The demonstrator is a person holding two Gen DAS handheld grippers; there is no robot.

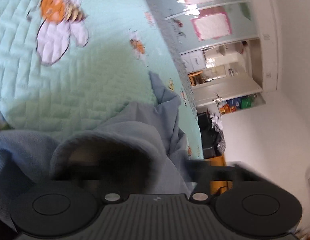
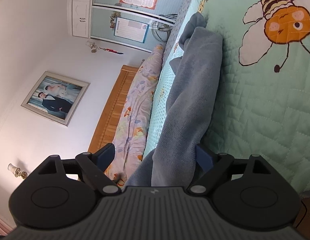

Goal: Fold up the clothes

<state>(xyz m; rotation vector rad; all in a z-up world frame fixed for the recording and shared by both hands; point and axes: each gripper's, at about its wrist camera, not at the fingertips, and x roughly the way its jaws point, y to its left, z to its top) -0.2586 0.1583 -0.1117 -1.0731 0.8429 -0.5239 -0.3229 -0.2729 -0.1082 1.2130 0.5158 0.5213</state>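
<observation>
Left tongs [image 1: 107, 172] clamped shut on blue-grey fleece garment [image 1: 135, 124], fingers buried in its folds. Right tongs [image 2: 155, 158] spread wide, garment [image 2: 192, 92] between them, lying along mint bee-print quilt [image 2: 264, 110] on bed.

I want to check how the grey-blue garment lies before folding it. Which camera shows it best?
The right wrist view: the grey-blue garment stretches sharply along the green quilt, most of its length visible. The left wrist view shows only a blurred bunch of it close up, draped over the gripper fingers.
</observation>
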